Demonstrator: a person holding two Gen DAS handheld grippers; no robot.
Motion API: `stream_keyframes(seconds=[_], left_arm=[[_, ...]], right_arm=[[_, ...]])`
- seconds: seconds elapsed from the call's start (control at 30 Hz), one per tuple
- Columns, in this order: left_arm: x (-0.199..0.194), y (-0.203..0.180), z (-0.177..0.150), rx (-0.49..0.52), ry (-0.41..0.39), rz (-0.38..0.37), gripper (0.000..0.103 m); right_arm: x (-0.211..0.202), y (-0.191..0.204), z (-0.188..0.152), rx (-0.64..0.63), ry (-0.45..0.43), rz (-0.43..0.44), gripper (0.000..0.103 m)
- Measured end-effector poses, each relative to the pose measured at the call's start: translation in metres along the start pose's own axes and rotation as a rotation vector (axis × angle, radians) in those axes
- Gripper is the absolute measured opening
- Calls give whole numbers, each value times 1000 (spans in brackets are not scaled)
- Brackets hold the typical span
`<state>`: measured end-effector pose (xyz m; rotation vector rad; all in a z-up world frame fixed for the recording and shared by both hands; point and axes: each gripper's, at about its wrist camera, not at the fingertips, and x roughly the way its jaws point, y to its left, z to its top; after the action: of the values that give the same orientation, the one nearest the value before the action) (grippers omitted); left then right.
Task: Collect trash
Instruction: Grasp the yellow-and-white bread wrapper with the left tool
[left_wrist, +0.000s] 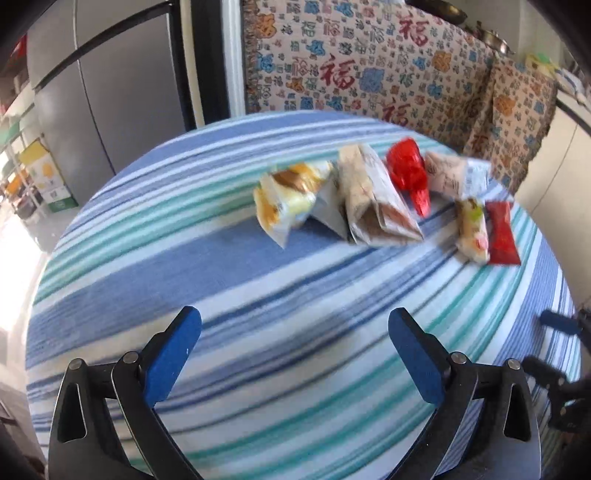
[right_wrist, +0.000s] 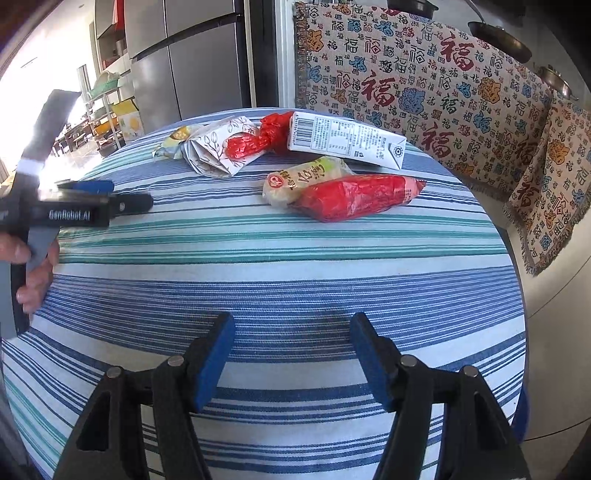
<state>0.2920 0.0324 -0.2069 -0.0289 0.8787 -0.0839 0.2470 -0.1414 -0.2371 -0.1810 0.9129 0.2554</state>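
I have both tools over the near part of the striped counter (right_wrist: 295, 258), neither carrying anything. My left tool (left_wrist: 295, 332) is spread wide; my right tool (right_wrist: 291, 343) is spread too, jaws well apart. The trash lies in a cluster toward the far side: a red wrapper (right_wrist: 354, 197) touching a pale snack packet (right_wrist: 295, 179), a white carton (right_wrist: 347, 142) behind them, then a crumpled red bag (right_wrist: 258, 142) and a floral paper wrap (right_wrist: 214, 151). I judge this is the approach, nothing collected yet. Next I'd reach forward and straddle the red wrapper, which lies nearest. No bin shows.
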Motion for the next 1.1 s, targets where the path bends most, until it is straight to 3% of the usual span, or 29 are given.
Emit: stream_keyframes(seconds=[0.13, 0.23, 0.3, 0.4, 0.5, 0.57, 0.77, 0.87, 1.0, 1.1], left_arm=[[-3, 27, 37, -139, -60, -90, 101], [15, 33, 57, -188, -29, -124, 99], [31, 38, 62, -233, 14, -151, 84], [51, 42, 63, -307, 58, -207, 73], [56, 42, 57, -341, 69, -301, 40], [49, 41, 53, -328, 45, -282, 28], [3, 59, 29, -355, -6, -211, 25], [-19, 58, 7, -357, 47, -251, 25], [-49, 31, -30, -286, 120, -324, 26], [-60, 9, -57, -223, 137, -318, 30]], right_arm=[[0, 1, 0, -4, 1, 0, 69], [0, 2, 0, -4, 1, -1, 69], [0, 2, 0, -3, 1, 0, 69], [0, 2, 0, -3, 1, 0, 69], [1, 3, 1, -4, 2, 2, 70], [1, 3, 1, -4, 2, 2, 70], [1, 5, 0, -11, 1, 1, 70], [0, 3, -1, -19, -7, 5, 70], [-3, -1, -4, -17, -16, -2, 70], [-5, -6, -6, -2, -11, -12, 70]])
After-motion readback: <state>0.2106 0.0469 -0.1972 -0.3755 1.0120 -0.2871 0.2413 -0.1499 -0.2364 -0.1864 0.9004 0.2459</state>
